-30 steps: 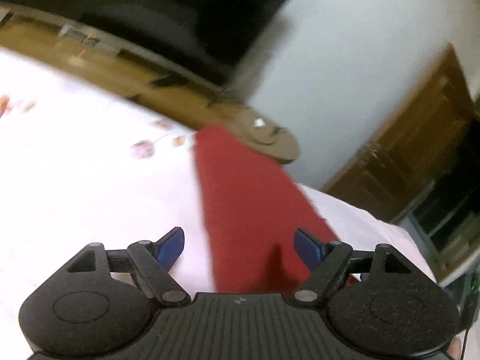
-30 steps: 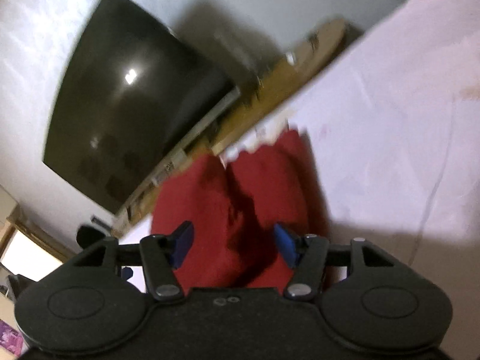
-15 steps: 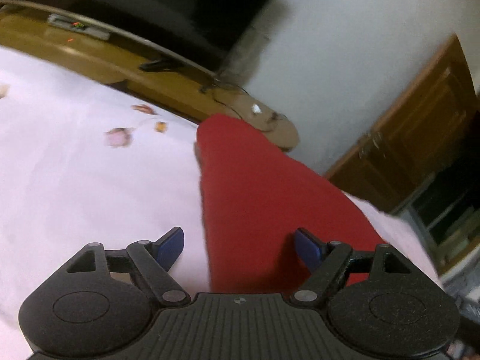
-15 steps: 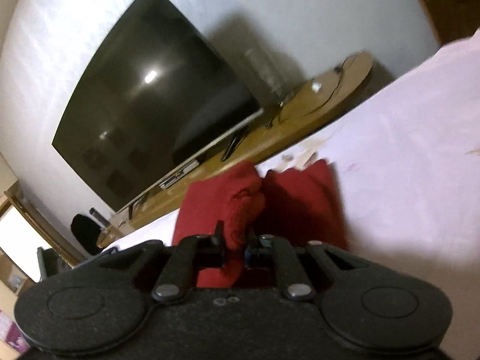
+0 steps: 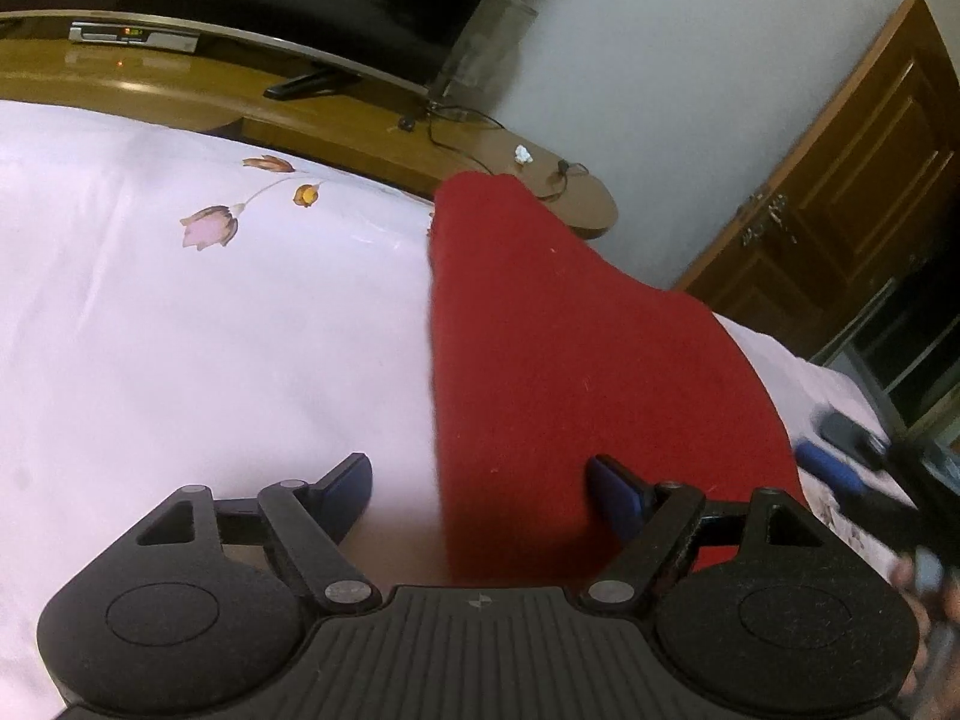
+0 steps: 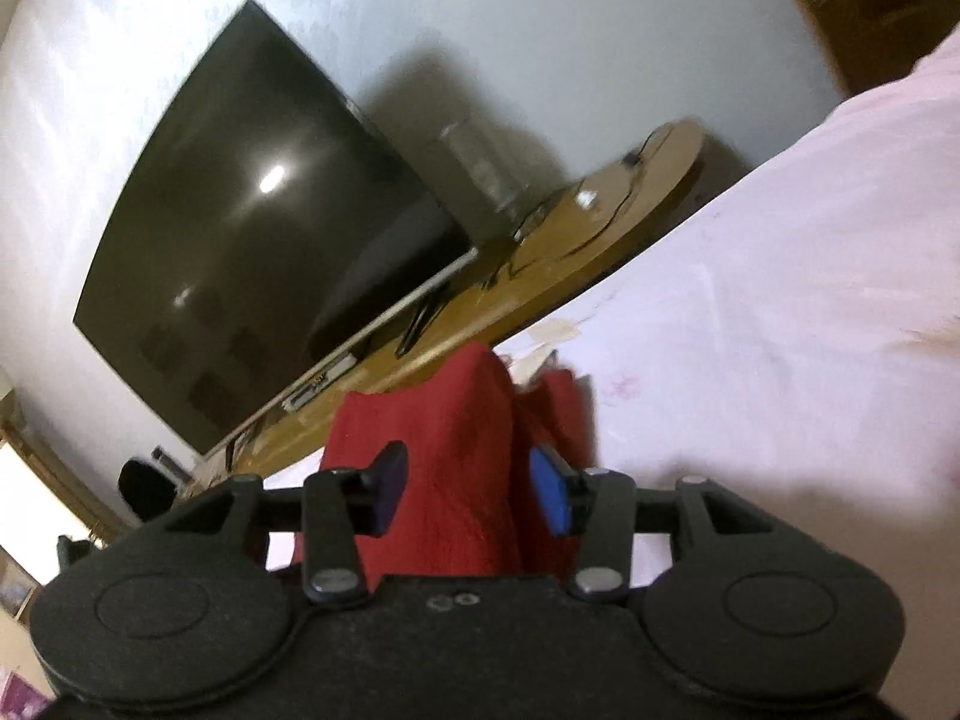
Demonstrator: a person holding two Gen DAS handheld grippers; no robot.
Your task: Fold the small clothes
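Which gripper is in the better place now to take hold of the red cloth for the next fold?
Probably the right gripper: its jaws have just been opening, and a raised fold of the red cloth stands between them. The left gripper is open over the cloth's flat edge.

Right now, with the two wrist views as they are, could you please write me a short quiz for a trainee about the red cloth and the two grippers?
1. True or false: the left gripper is clamped on the red cloth.
2. What lies under the red cloth? A) a wooden floor B) a pale pink flowered sheet C) a grey carpet
3. Fill in: in the right wrist view, red cloth sits between the blue pads of the right gripper, and the pads do not ____ on it.

Key:
1. False; its jaws stand wide, one pad over the pink flowered sheet, one over the cloth.
2. B
3. press; the jaws have just been opening.
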